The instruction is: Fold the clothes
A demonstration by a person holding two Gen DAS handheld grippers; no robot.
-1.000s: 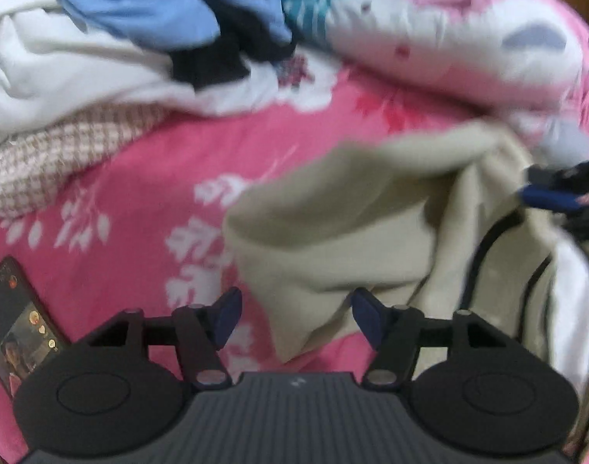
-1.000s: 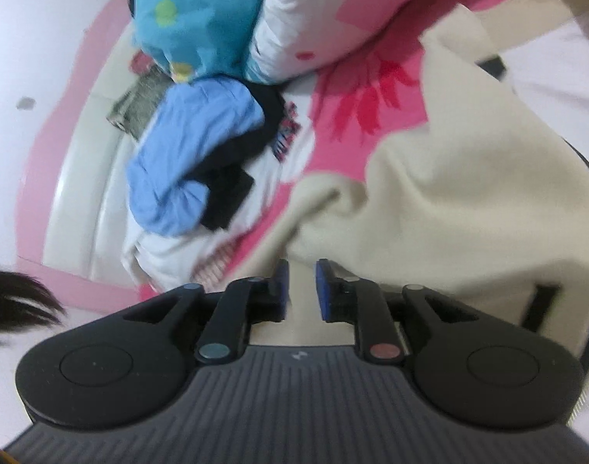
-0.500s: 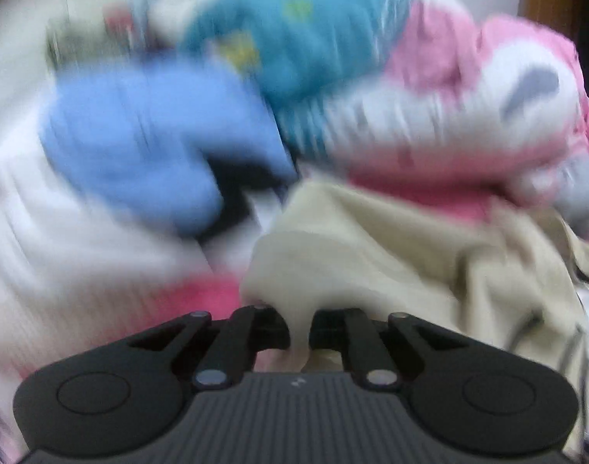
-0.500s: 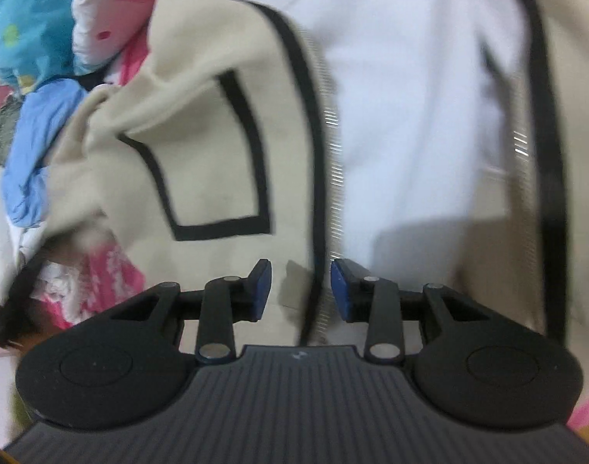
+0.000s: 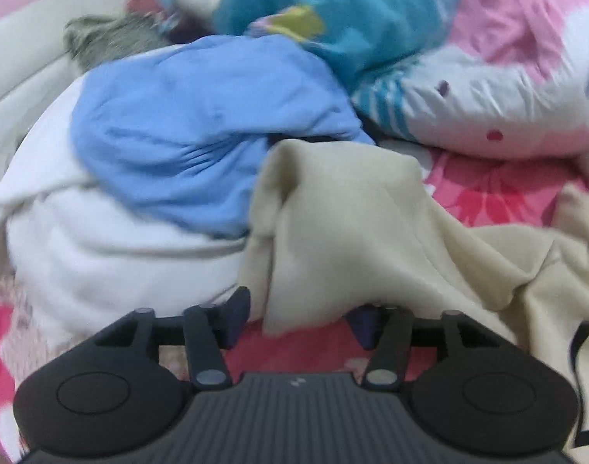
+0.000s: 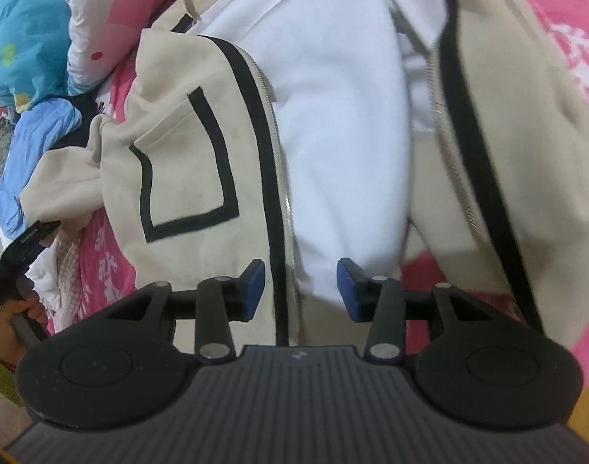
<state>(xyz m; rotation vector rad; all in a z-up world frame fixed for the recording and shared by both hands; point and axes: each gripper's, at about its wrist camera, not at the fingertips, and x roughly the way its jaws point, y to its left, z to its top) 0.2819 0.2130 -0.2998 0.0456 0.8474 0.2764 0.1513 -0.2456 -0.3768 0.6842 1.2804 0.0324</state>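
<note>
Beige fleece fills both views: the jacket (image 6: 186, 178) lies unzipped on the pink floral bedsheet (image 5: 488, 189), its white lining (image 6: 345, 123) turned up between 2 black-trimmed zipper edges. A pocket outlined in black (image 6: 186, 170) sits on the jacket's front panel, just beside the nearer zipper edge.

The right gripper (image 6: 300, 284) has its 2 blue pads spread wide, holding nothing; the jacket's hem, with the zipper edge and the bottom of the lining, lies in the gap between them.

The left gripper (image 5: 302, 317) is also spread wide. A loose sleeve end of the jacket (image 5: 333, 224) drapes down into the gap, covering part of one pad, but neither pad presses on it. In the right wrist view this gripper appears far out beside the jacket's sleeve, held in the person's left hand (image 6: 12, 317).

Beyond the jacket, a crumpled blue garment (image 5: 186, 131) rests on a white garment (image 5: 112, 255), touching the jacket's sleeve. Further behind are a teal spotted cloth (image 5: 333, 19) and a white-and-pink quilt (image 5: 507, 89), with a grey patterned item (image 5: 112, 38) at the pile's back edge.
</note>
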